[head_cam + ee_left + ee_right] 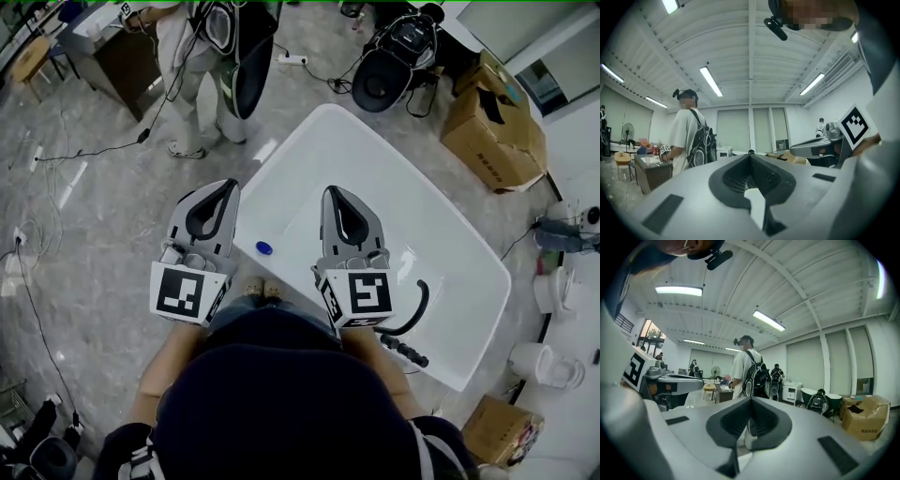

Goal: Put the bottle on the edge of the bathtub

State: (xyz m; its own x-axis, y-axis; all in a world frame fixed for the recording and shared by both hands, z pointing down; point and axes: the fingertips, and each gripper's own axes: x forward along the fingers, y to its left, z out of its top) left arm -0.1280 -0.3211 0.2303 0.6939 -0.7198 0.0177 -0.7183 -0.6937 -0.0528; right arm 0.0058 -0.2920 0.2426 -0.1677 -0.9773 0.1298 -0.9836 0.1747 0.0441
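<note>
Grey stone floor [103,216] is being shown all round a white tub [403,187], which is lying slantwise in the middle of the room. Boxes [492,122] are being kept beyond its far right corner, and a person [202,56] with a backpack is standing past its far left end. A black hose [419,314] is being draped over the near rim on the right.

Both grippers are being held level above the tub's near end, side by side and apart from each other. The left gripper [228,185] is being kept with its jaws pressed together and nothing between them, as its own view [751,153] makes plain. The right gripper [333,190] is likewise being held closed and empty [751,399].

A small blue-topped thing, being taken here for the bottle [264,248] seen from above, is standing on the tub's near left rim, between the two grippers and lower than both. Neither gripper is touching it. If that reading is right, the placing is being judged as done, with only the drawing away of the grippers left. No other bottle is being seen in any view.
</note>
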